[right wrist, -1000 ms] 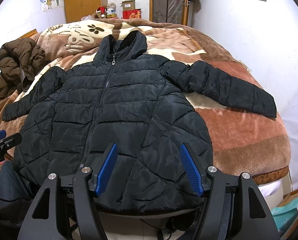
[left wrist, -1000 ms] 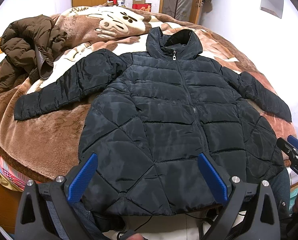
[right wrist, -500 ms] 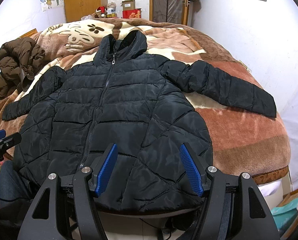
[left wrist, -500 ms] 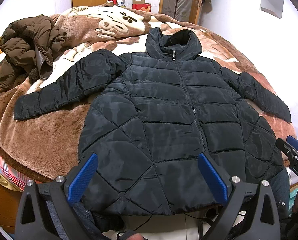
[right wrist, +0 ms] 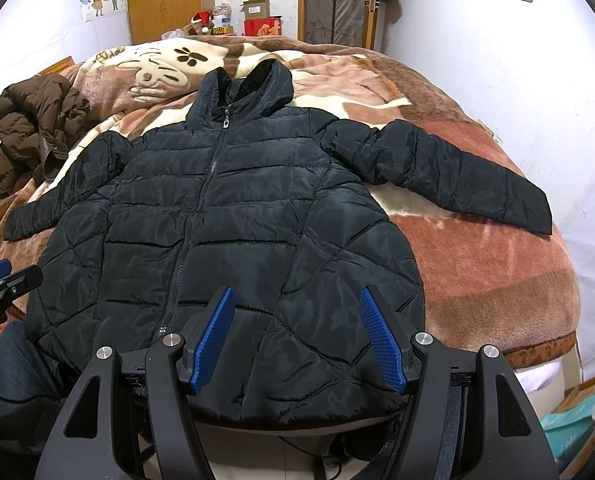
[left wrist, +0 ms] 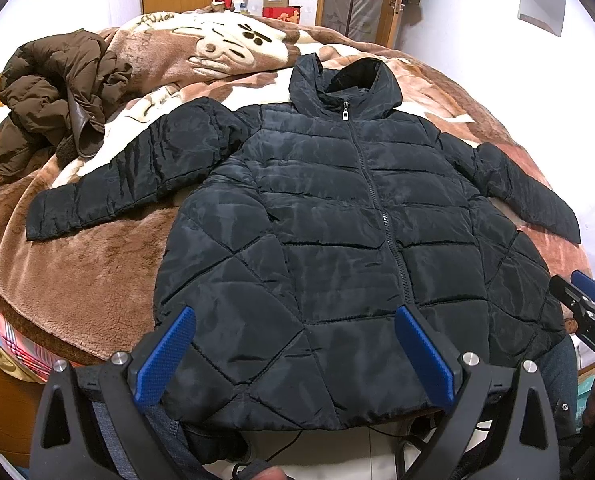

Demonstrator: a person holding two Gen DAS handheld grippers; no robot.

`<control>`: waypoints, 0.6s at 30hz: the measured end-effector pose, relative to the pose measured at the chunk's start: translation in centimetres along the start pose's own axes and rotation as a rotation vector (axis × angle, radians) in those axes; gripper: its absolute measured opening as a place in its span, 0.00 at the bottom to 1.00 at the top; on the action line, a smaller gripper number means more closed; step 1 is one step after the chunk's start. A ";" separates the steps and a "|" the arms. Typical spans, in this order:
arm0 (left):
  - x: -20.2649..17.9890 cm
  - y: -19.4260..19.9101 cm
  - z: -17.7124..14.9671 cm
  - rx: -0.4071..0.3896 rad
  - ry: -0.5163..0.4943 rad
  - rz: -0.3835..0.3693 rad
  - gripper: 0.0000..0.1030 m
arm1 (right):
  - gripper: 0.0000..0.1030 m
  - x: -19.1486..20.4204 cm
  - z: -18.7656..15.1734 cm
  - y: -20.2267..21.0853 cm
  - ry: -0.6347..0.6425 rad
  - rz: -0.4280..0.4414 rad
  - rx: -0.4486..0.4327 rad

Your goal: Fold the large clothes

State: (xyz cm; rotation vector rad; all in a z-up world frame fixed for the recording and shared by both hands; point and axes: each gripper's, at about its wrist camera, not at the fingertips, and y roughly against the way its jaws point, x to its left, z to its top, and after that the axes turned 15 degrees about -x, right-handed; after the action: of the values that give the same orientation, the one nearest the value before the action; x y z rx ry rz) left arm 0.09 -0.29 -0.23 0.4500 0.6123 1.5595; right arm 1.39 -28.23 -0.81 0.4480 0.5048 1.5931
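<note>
Grippers hovering over the near hem, both empty. Left gripper [left wrist: 293, 354] is standing with jaws spread wide, nothing between the blue pads; right gripper [right wrist: 297, 334] is likewise spread, pinching nothing.

Jacket [left wrist: 337, 248] is lying flat and zipped on the blanket [left wrist: 77, 280], front up. Its long axis is running 6 to 12 from both wrists: hem at 6, just under the pads and overhanging the bed edge, hood [left wrist: 345, 80] at 12. Zip [right wrist: 201, 200] is sitting between the two grippers, right of the left one, left of the right one.

Sleeves are reaching outward. Left sleeve [left wrist: 129, 176] is pointing toward 9–10 in the left view; right sleeve [right wrist: 449, 172] is stretching toward 2–3 in the right view. Each arm is nearer its own sleeve, so the coming move is likely turning on that split: each side folding inward across the zip line. Cuffs are lying well apart from the pads, so a reach forward and outward is looking necessary.

Brown coat [left wrist: 53, 92] is heaped at 10, near but apart from the left cuff.
</note>
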 end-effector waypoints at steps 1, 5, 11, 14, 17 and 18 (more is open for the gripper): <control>0.0 0.0 0.0 0.000 0.000 0.000 0.98 | 0.63 0.0 0.0 0.0 0.001 0.000 0.000; 0.0 0.0 0.0 0.001 0.001 0.000 0.98 | 0.63 0.0 0.0 0.0 0.001 0.000 0.001; 0.0 0.0 0.0 0.000 0.002 0.000 0.98 | 0.63 0.1 0.2 -0.1 0.002 -0.001 0.001; -0.3 0.0 0.0 0.001 0.002 -0.001 0.98 | 0.63 0.2 0.6 0.0 0.001 0.000 0.003; -0.4 -0.1 -0.1 0.004 0.002 -0.002 0.98 | 0.63 0.1 -0.3 -0.4 0.002 0.000 0.006; -0.6 0.1 -0.2 0.004 0.003 -0.002 0.98 | 0.63 0.2 -0.3 -0.4 0.003 -0.001 0.005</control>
State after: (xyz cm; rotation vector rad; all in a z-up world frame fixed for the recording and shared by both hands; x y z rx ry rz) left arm -0.02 -0.91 -0.27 0.4507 0.6180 1.5576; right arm 1.51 -28.07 -1.25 0.4488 0.5111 1.5919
